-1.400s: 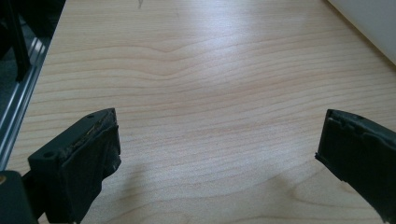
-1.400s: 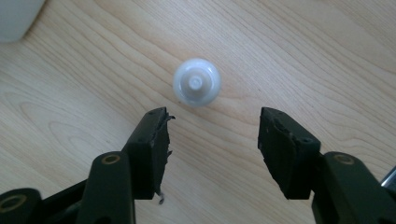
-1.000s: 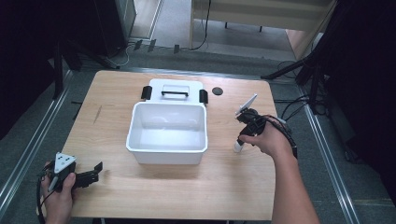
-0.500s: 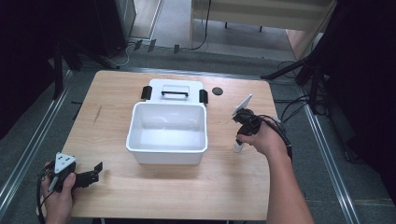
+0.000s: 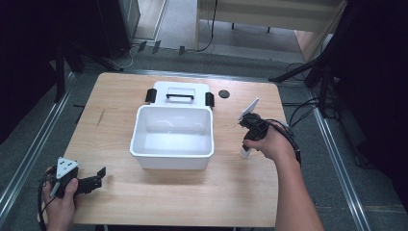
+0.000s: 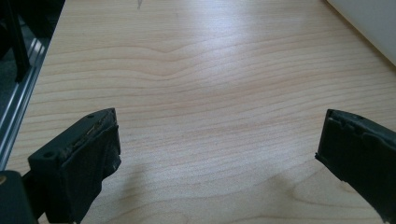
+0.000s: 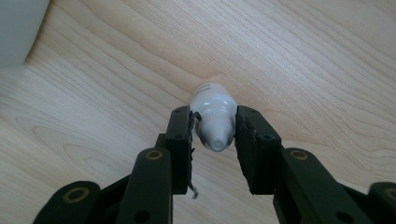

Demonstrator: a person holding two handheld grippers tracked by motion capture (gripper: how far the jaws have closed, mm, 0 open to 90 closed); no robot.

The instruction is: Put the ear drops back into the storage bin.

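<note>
A small white dropper bottle [image 7: 211, 100] stands upright on the wooden table [image 5: 231, 192], right of the white bin. My right gripper [image 7: 213, 133] comes down over it from above, its two black pads pressed against either side of the bottle's neck and cap. In the high view the right gripper [image 5: 247, 144] sits just above the bottle [image 5: 245, 153], with the hand behind it. My left gripper [image 5: 98, 176] rests low at the table's near left corner. Its jaws stand wide apart over bare wood, as the left gripper [image 6: 217, 140] view shows.
A white rectangular bin [image 5: 172, 157] stands mid-table with nothing seen inside. Its lid [image 5: 180, 90], with a black handle and side clips, lies flat just behind it. A small black disc [image 5: 223, 94] lies to the right of the lid. Metal rails run along both table sides.
</note>
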